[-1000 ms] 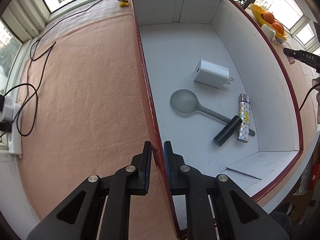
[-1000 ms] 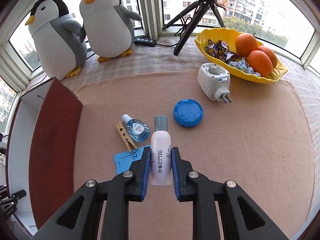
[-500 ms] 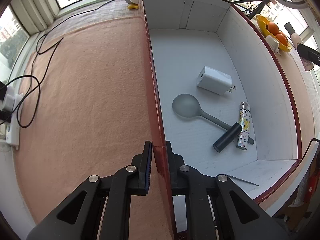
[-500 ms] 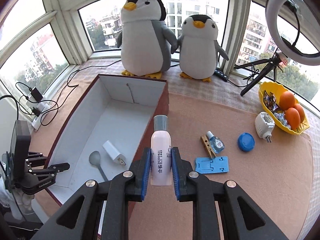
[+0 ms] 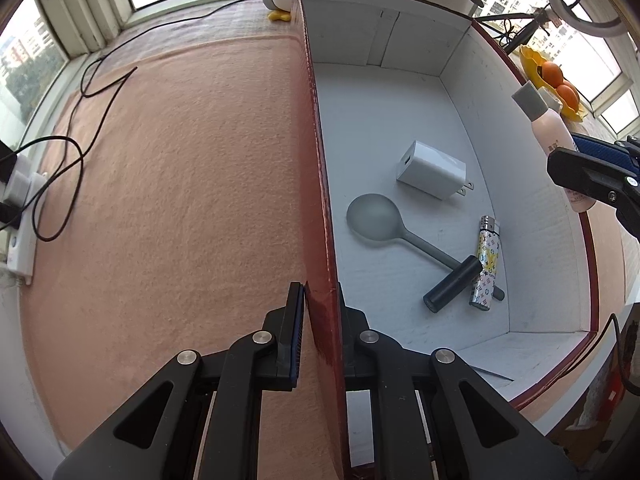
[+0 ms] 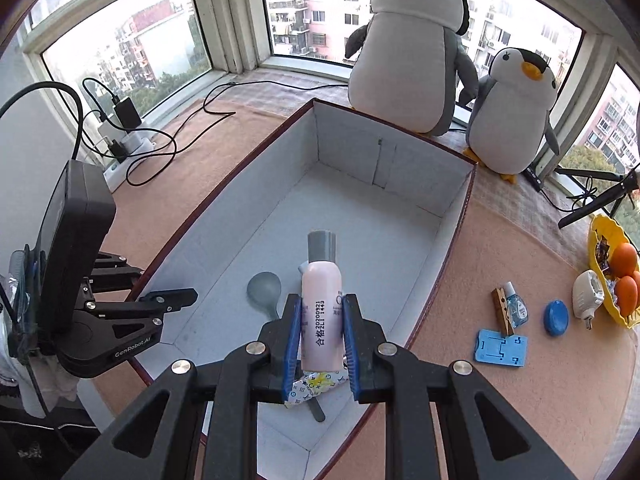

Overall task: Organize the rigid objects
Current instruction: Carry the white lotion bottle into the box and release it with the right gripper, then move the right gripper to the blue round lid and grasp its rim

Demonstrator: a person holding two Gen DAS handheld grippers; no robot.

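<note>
The left gripper clamps the dark-red cardboard box's wall (to steady it); the right gripper, frame centre, grips a pink plastic bottle above the interior.

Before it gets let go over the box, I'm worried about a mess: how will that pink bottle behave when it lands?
The pink bottle looks like rigid plastic with its grey cap on, so it probably won't spill or crack. Being round and slim, it will likely tip and roll toward the spoon and lighter. It seems light: the right gripper holds it upright easily.

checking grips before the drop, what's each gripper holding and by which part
Right gripper: pink bottle, by its lower body. Left gripper: box, by its side wall.
</note>
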